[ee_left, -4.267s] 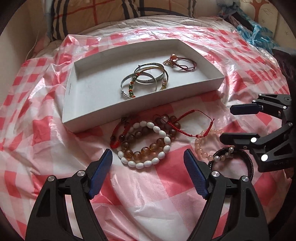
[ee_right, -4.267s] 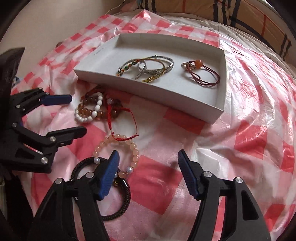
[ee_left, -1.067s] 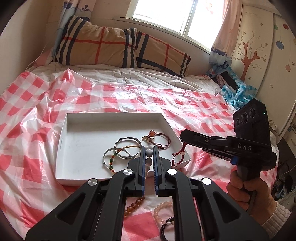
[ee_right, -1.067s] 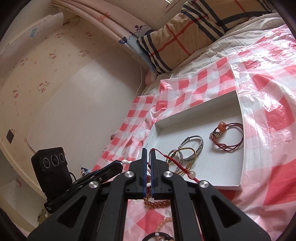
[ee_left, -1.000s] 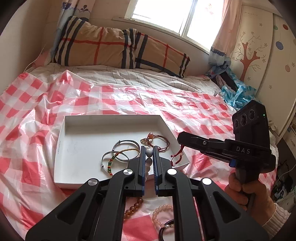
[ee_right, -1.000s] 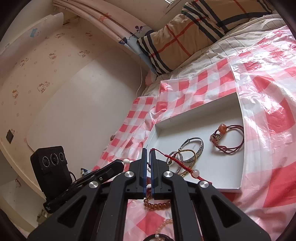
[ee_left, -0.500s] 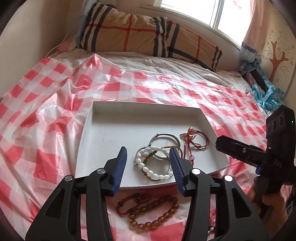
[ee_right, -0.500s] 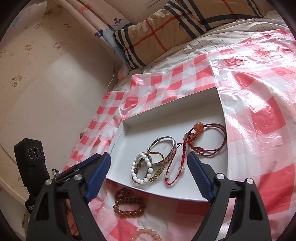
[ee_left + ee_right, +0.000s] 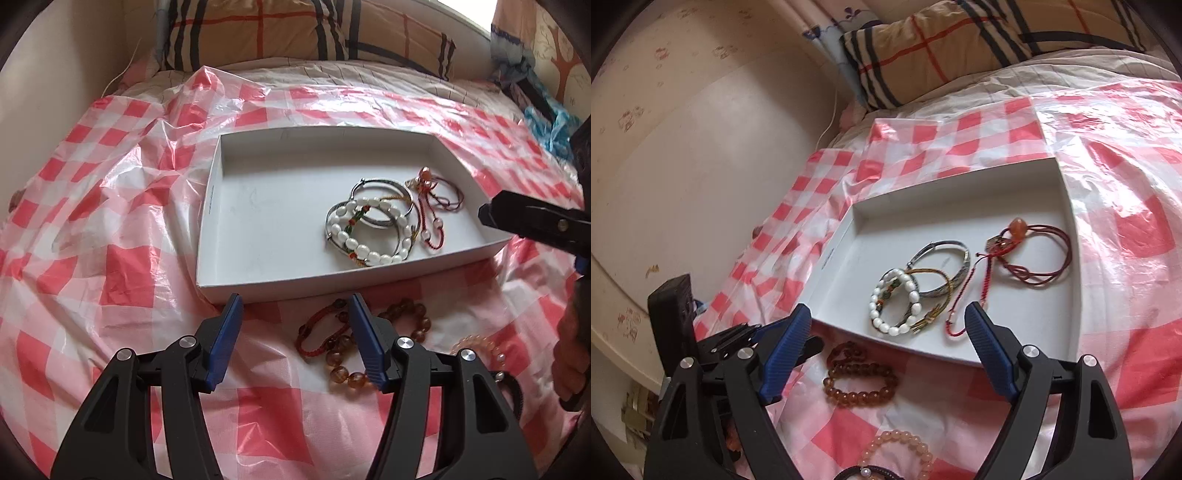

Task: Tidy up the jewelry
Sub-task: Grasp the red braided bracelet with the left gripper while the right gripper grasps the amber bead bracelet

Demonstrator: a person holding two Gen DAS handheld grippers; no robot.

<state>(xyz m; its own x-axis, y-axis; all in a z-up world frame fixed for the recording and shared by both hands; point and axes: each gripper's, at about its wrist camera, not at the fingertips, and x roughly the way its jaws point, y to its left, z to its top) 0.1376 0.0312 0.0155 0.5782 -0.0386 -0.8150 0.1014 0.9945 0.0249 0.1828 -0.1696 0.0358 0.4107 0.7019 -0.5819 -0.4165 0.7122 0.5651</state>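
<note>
A white box (image 9: pixel 258 284) (image 9: pixel 1067 236) lies on the checked sheet. In it lie a white bead bracelet (image 9: pixel 369 229) (image 9: pixel 894 306), silver bangles (image 9: pixel 384 184) (image 9: pixel 942 247), a red string bracelet (image 9: pixel 428 225) (image 9: pixel 964 291) and a dark red cord with an orange bead (image 9: pixel 443 188) (image 9: pixel 1034 258). In front of the box lie an amber bead bracelet (image 9: pixel 340 369) (image 9: pixel 860 384), a red cord bracelet (image 9: pixel 317 328) and a pink bead bracelet (image 9: pixel 905 443). My left gripper (image 9: pixel 295 321) is open and empty above the box's near edge. My right gripper (image 9: pixel 890 332) is open and empty over the box's near part.
A striped pillow (image 9: pixel 295 33) (image 9: pixel 979 40) lies at the head of the bed, by the wall (image 9: pixel 701 147). A black cord bracelet (image 9: pixel 871 472) lies at the near edge. Blue cloth (image 9: pixel 546 122) sits at the far right.
Both grippers went from shut on bracelets to open. The white bead bracelet and the red string bracelet now lie in the box. Both grippers have drawn back and lowered.
</note>
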